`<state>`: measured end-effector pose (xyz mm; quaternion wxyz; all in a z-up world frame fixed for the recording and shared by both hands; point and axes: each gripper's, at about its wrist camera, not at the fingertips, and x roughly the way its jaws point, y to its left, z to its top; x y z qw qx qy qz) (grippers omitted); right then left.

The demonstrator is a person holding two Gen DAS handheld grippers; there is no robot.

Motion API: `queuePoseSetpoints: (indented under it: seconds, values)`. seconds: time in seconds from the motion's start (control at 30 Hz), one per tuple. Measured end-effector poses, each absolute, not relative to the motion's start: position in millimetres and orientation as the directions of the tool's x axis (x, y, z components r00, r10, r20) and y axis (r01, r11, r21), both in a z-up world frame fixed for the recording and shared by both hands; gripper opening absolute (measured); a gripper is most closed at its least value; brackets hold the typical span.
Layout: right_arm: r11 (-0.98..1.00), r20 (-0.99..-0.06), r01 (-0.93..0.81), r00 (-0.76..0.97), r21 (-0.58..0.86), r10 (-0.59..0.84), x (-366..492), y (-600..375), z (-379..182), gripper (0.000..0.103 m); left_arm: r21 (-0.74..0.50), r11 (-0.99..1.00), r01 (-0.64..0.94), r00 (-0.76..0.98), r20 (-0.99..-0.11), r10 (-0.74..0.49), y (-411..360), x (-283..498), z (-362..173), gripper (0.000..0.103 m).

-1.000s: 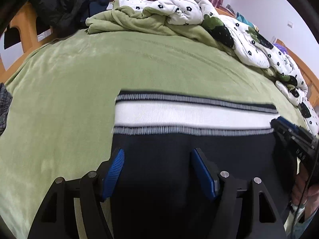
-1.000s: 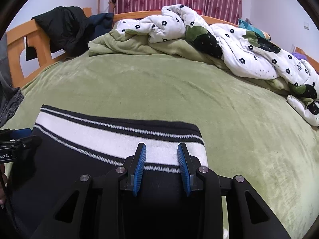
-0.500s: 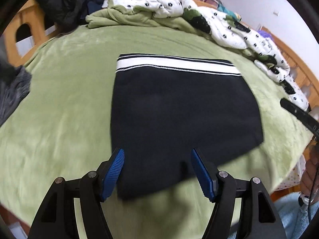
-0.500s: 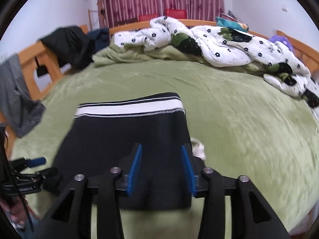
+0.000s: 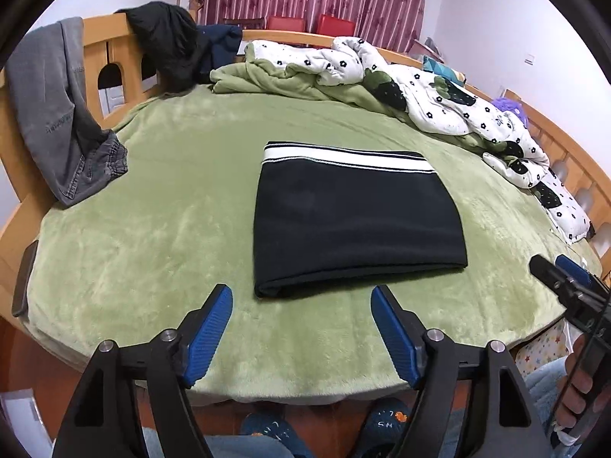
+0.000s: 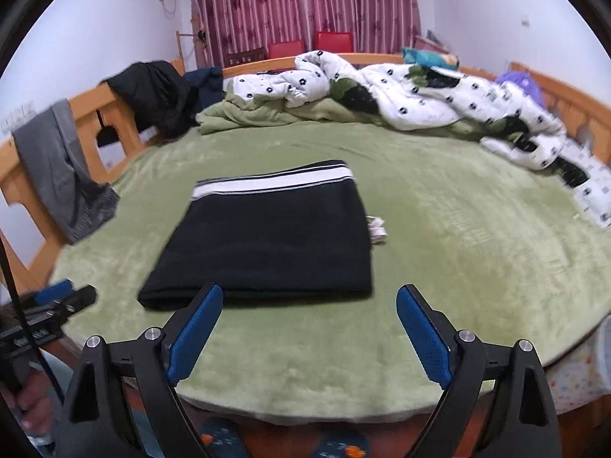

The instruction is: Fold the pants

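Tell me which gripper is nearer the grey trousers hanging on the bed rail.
Left. The left gripper hangs off the bed's near edge, on the side of the grey trousers. The right gripper is further along that edge, beyond the folded black pants.

The folded black pants (image 6: 263,244) lie flat on the green blanket (image 6: 458,259), white-striped waistband away from us. The right gripper (image 6: 309,328) hangs above the bed's near edge, jaws opening, nothing between them. A small white tag (image 6: 376,229) peeks out beside the pants.
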<state>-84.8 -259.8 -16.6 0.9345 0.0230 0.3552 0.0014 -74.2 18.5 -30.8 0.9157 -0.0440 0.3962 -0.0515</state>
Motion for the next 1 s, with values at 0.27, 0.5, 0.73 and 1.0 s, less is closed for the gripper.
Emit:
queuePoseSetpoints:
  seconds: [0.27,0.5,0.73,1.0]
  values:
    - [0.998,-0.678,0.032,0.734,0.054,0.013,-100.2,-262.8,-14.0,0.092,-0.083,0.995,0.06,0.702,-0.705,-0.101,2.7,-90.1,-23.1,0.081]
    - [0.998,-0.674,0.033,0.739,0.044,0.006,-104.8,-262.0,-12.2,0.092,-0.085,0.994,0.066,0.699,-0.707,-0.107,-1.8,-92.8,-23.1,0.081]
    - [0.998,-0.686,0.043,0.728,0.051,0.003,-104.0,-263.2,-11.7,0.092,-0.089,0.993,0.072,0.698,-0.707,-0.114,-4.4,-93.8,-23.5,0.081]
    - [0.998,-0.688,0.045,0.726,0.049,0.001,-103.1,-262.8,-12.2,0.092,-0.086,0.994,0.068,0.699,-0.707,-0.109,-4.6,-94.4,-24.3,0.081]
